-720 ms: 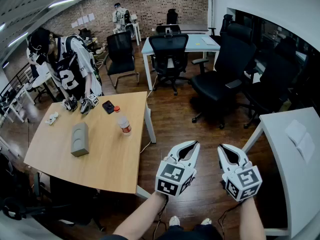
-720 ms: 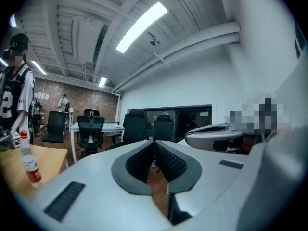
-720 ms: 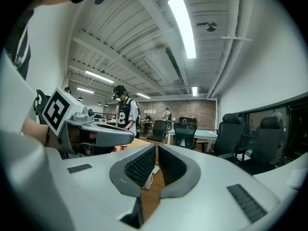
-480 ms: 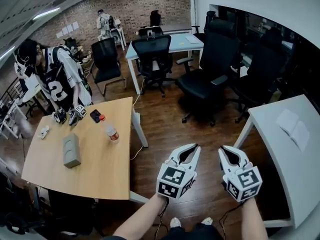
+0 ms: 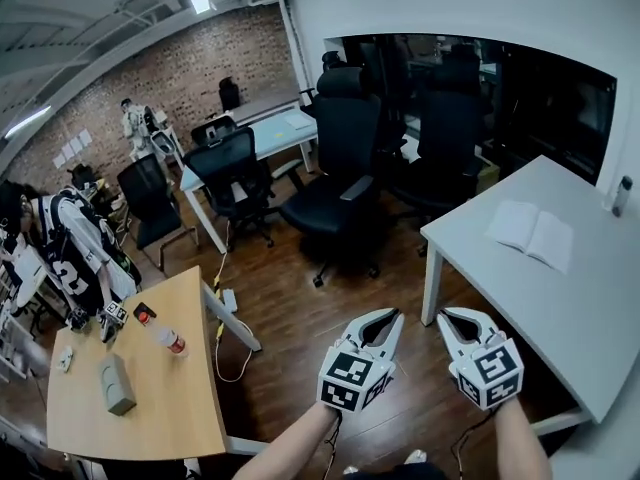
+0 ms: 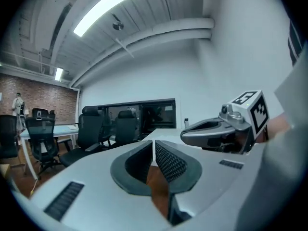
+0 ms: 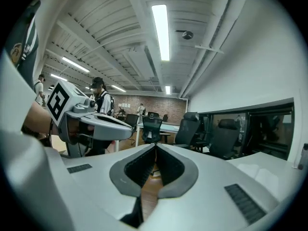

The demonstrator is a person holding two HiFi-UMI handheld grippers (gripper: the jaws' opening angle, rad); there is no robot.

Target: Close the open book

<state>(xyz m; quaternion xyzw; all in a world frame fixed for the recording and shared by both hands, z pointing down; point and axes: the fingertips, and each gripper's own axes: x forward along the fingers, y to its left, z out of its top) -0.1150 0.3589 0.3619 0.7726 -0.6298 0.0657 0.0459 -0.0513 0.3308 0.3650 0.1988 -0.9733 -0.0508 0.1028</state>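
The open white paper book (image 5: 531, 234) lies flat, untouched, on the white rectangular surface (image 5: 560, 313) at the frame's right. Left gripper (image 5: 390, 316) and right gripper (image 5: 444, 316) hover at bottom centre, jaws together and empty, likely because the book is not yet within reach.

White open book (image 5: 530, 233) on a white table (image 5: 545, 313), black chairs (image 5: 345, 133), red-brown brick wall (image 5: 150, 73).

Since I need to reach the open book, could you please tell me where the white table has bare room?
The white table is bare across its near half, from the open white book to the front edge. A small bottle stands at the far right. Beyond the far edge, black office chairs crowd the floor.
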